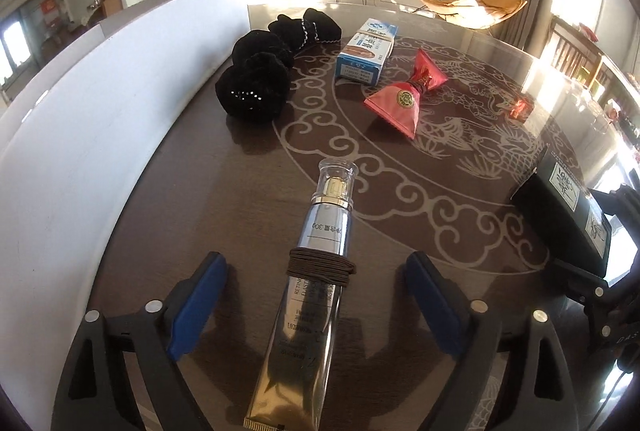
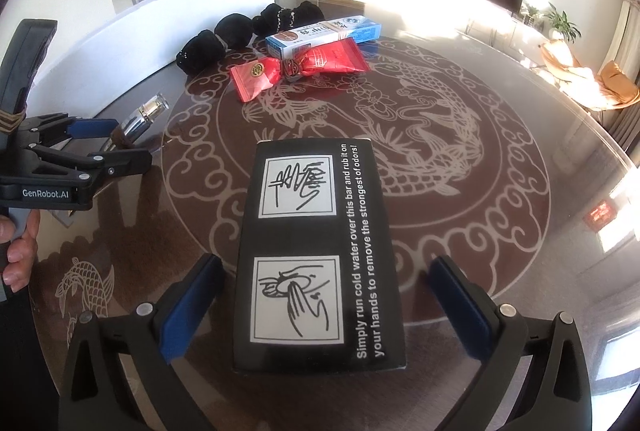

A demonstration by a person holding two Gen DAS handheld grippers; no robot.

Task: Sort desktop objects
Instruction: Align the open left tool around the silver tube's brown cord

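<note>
Silver and gold, the tube (image 1: pixel 310 295) lay on the table (image 1: pixel 168 191) between the left gripper (image 1: pixel 316 301)'s wide-open pads, untouched. From the right wrist, the black box (image 2: pixel 320 255) lay between the right gripper (image 2: pixel 326 305)'s spread pads, unheld.

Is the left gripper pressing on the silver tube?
No, the left gripper stands open, with the silver tube lying between its blue pads untouched.
</note>
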